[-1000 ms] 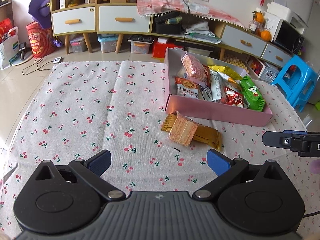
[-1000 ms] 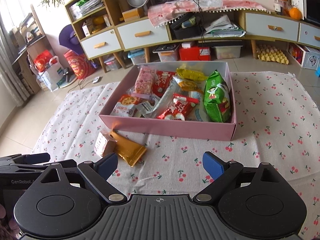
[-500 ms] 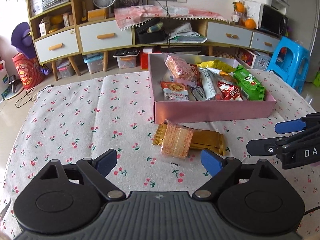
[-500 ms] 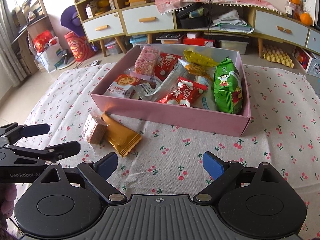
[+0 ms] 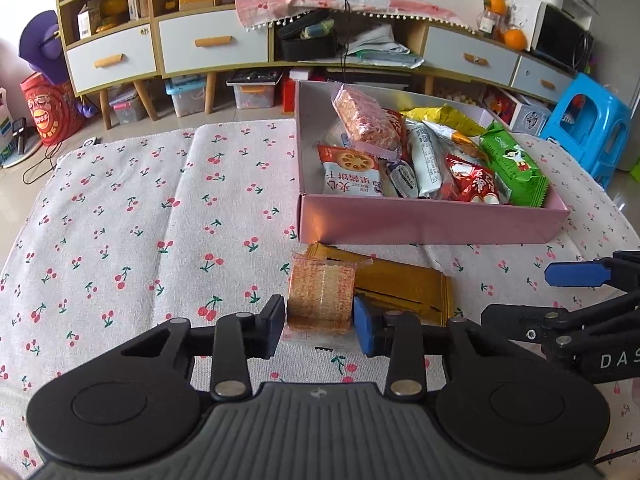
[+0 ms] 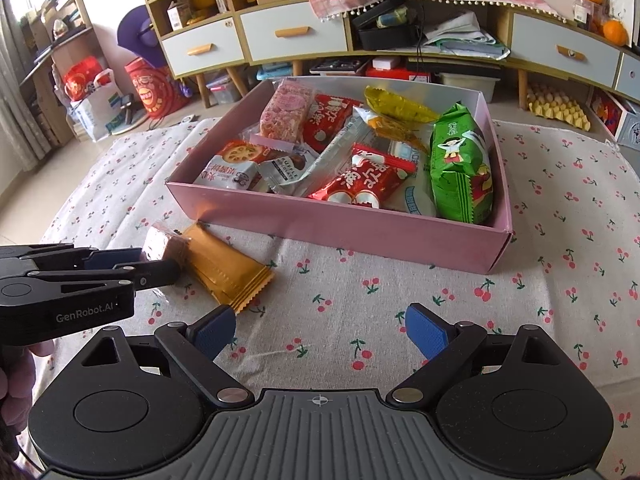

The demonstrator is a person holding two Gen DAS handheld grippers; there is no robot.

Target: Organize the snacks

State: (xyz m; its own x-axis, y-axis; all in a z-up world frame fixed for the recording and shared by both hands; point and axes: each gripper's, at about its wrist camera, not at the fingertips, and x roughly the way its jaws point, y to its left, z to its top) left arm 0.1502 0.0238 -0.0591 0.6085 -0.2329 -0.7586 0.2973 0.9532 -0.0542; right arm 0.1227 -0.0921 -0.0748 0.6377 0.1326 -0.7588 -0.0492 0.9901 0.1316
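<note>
The left gripper (image 5: 319, 325) is closing, its blue ribbed pads set either side of a wafer pack (image 5: 321, 295), a flat square in clear crinkled film with a woven orange-brown face. The pads look to be touching the pack's edges, though the near edge of the film is hidden behind the fingers, so a firm pinch cannot be confirmed. The pack lies on the desk, overlapping a gold packet (image 5: 404, 288), a smooth matte foil rectangle with serrated ends that sits just beside the front wall of the pink box (image 5: 432, 222).

The right gripper (image 6: 320, 334) hangs with its jaws spread wide and nothing between them, over bare cloth (image 6: 400, 280). The cloth is a coarse off-white weave printed with small red cherries.

The box is thin card, rectangular and low-walled, with a pale inside. It is packed with snacks: a green bag (image 6: 460, 168) with a cartoon figure and crimped seams along the right wall, two glossy red packs (image 6: 362, 180), a puffed yellow bag (image 6: 396, 106) at the back, a pink-speckled bar (image 6: 286, 110) in clear wrap, a white-and-red biscuit pack (image 6: 234, 168) at the near left corner, and silvery sachets between them.
</note>
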